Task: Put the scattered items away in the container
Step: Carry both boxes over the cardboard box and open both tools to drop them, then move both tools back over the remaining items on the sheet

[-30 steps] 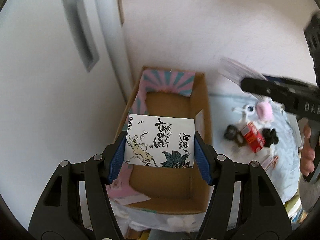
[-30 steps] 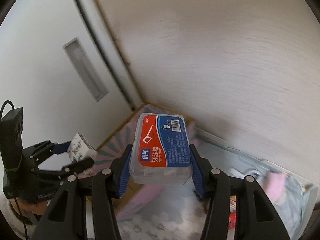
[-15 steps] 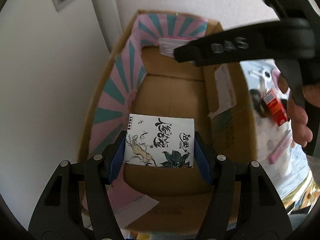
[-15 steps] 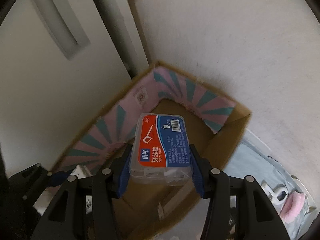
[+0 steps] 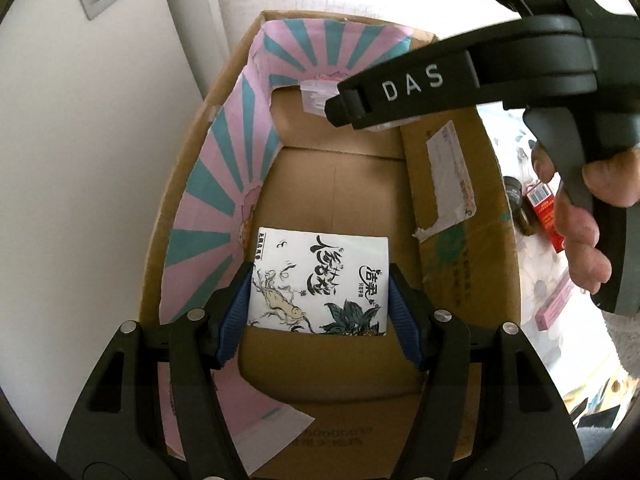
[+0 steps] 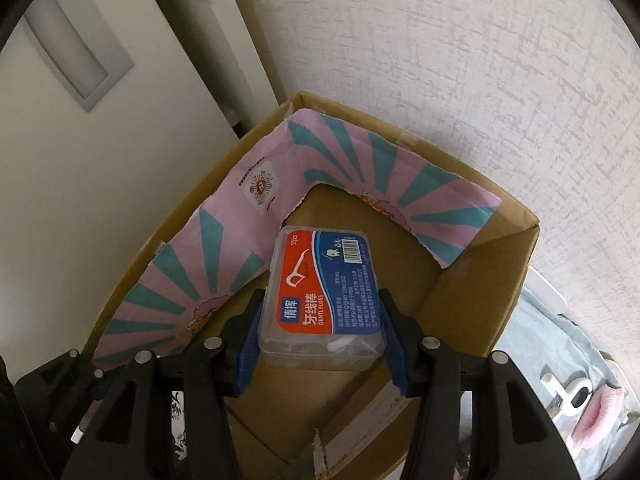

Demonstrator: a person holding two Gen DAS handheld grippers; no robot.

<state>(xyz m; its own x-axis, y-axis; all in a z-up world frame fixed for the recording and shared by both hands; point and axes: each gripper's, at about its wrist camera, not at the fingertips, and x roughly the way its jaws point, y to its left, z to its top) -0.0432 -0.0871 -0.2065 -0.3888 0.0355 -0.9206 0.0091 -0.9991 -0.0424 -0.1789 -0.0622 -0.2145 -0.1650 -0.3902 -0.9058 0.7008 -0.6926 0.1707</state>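
A white textured wall (image 6: pixel 460 80) rises behind everything. To its left stands a flat white cabinet door (image 6: pixel 80 184) with a recessed grey rectangular handle (image 6: pixel 76 52) set into it. A pale upright frame strip (image 5: pixel 196 24) separates door from wall. At the lower right edge lies what may be a pale blue patterned cloth (image 6: pixel 532 356), too distorted to confirm.

Soft daylight enters from the right, overexposing that edge in the left wrist view. Both views are sharp, shadows faint, with strong fisheye bending and dark corners.
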